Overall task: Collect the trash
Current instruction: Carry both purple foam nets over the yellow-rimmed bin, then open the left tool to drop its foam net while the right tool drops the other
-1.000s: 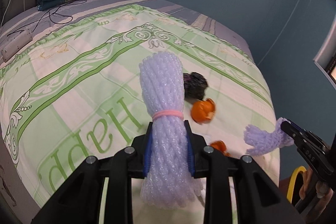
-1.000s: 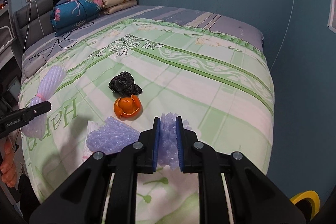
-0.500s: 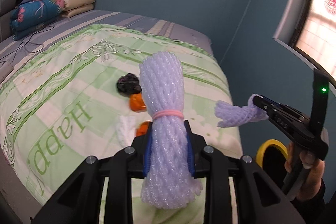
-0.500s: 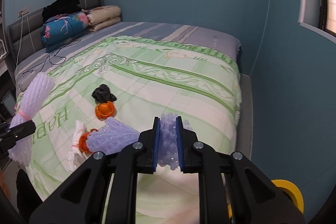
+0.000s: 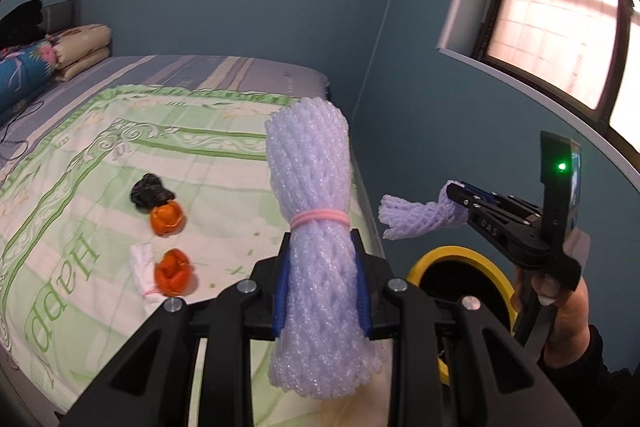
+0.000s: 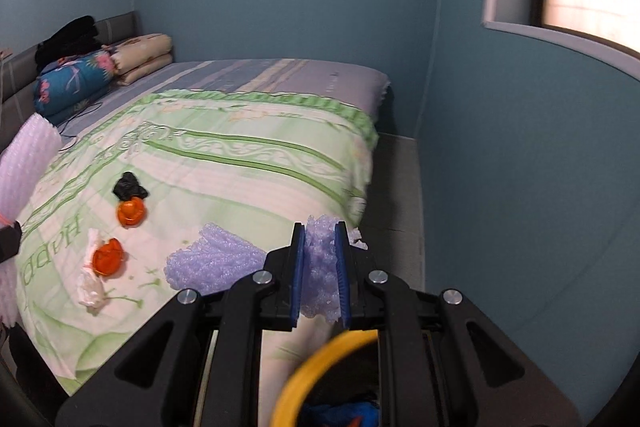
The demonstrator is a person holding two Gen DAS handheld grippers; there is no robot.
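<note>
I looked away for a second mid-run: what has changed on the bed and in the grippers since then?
Both grippers swung away from the bed toward the yellow-rimmed bin, now below the right gripper. The left gripper still clamps the banded foam-net bundle; the right still clamps the loose foam net. Nothing was grabbed or released. The orange peels, black bag and white wrapper stay put.

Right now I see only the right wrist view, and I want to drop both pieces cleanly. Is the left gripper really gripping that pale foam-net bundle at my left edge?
Observer: Yes. The left gripper is clamped on the pale foam-net bundle, just below a pink rubber band tied around it.
Operator: Where is my foam relative to the bin?
Observer: In the left wrist view the lilac foam net juts sideways from the right gripper. It appears above the yellow-rimmed bin, not inside it.
</note>
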